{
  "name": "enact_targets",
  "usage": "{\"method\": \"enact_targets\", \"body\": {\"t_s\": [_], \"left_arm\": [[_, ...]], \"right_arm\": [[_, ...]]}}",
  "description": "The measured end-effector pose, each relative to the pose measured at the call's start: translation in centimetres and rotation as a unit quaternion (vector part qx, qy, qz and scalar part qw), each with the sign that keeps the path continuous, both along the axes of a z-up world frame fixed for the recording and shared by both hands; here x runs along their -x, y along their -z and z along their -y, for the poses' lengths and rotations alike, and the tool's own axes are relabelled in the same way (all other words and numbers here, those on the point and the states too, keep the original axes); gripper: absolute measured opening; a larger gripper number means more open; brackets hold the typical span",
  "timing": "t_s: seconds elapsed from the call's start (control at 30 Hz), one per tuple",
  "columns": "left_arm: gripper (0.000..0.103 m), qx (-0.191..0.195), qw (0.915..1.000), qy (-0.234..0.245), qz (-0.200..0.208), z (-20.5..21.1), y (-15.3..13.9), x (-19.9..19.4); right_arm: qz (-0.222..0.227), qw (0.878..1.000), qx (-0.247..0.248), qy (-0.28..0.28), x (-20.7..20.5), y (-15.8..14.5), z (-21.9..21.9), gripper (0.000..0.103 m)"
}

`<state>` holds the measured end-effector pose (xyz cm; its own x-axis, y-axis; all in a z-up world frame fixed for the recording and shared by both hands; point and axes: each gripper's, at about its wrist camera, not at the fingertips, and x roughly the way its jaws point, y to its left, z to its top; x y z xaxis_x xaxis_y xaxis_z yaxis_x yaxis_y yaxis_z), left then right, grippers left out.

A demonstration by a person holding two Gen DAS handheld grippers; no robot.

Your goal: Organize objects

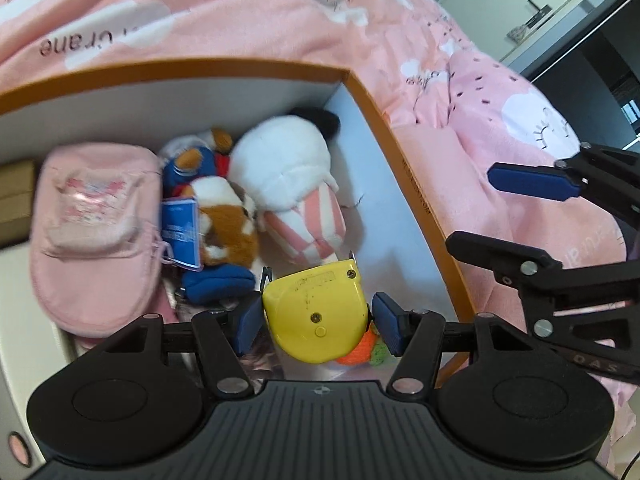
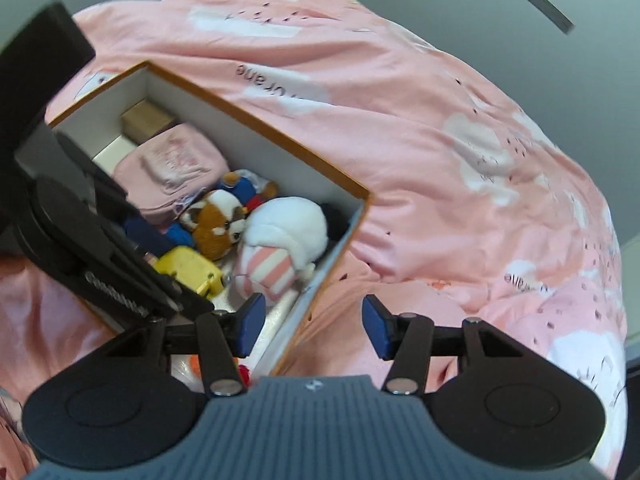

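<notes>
Yellow tape measure (image 1: pixel 316 316) held over the orange-rimmed box (image 1: pixel 404 152)

The left gripper (image 1: pixel 316 322) pinched the tape measure between its blue pads, above the box's near end, its flat screwed face up and its tape mouth pointing into the box toward the white plush toy (image 1: pixel 284 160). The right gripper (image 2: pixel 310 326) stood spread and empty at the box's corner.

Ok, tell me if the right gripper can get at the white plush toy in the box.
Probably yes. The right gripper is open and empty, above the box's near corner. The white plush toy lies uncovered on top just beyond it; only the left gripper, shut on the yellow tape measure, crowds one side.
</notes>
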<state>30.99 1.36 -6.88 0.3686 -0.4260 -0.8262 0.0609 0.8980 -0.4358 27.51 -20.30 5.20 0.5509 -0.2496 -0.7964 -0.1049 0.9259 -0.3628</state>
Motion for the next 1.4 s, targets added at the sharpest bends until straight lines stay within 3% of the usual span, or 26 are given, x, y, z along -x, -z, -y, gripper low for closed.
{"method": "enact_targets", "body": {"t_s": [0.47, 0.73, 0.9, 1.1, 1.3, 1.4], "left_arm": [[0.069, -0.074, 0.9954, 0.003, -0.062, 2.9, 2.3, -2.1], [0.073, -0.064, 0.9955, -0.006, -0.069, 2.7, 2.1, -2.3], [0.072, -0.052, 0.9982, -0.013, -0.026, 2.1, 0.1, -0.9], [0.073, -0.072, 0.9959, -0.033, 0.044, 1.2, -2.8, 2.3], [0.074, -0.085, 0.9842, -0.063, 0.142, 0.5, -5.9, 6.9], [0.078, -0.109, 0.9722, -0.076, 0.193, 0.6, -7.4, 8.4]], "right_arm": [[0.009, 0.998, -0.056, 0.012, -0.4, 2.7, 2.1, 0.056], [0.006, 0.998, -0.066, 0.013, 0.1, 3.3, 2.3, 0.056], [0.008, 0.998, -0.067, 0.016, 0.8, 3.0, 2.4, 0.057], [0.017, 0.997, -0.079, 0.015, 1.9, 2.4, 1.9, 0.065], [0.020, 0.996, -0.083, -0.002, 3.2, 1.6, -0.1, 0.072], [0.023, 0.996, -0.082, -0.011, 3.9, 1.2, -1.5, 0.078]]}}
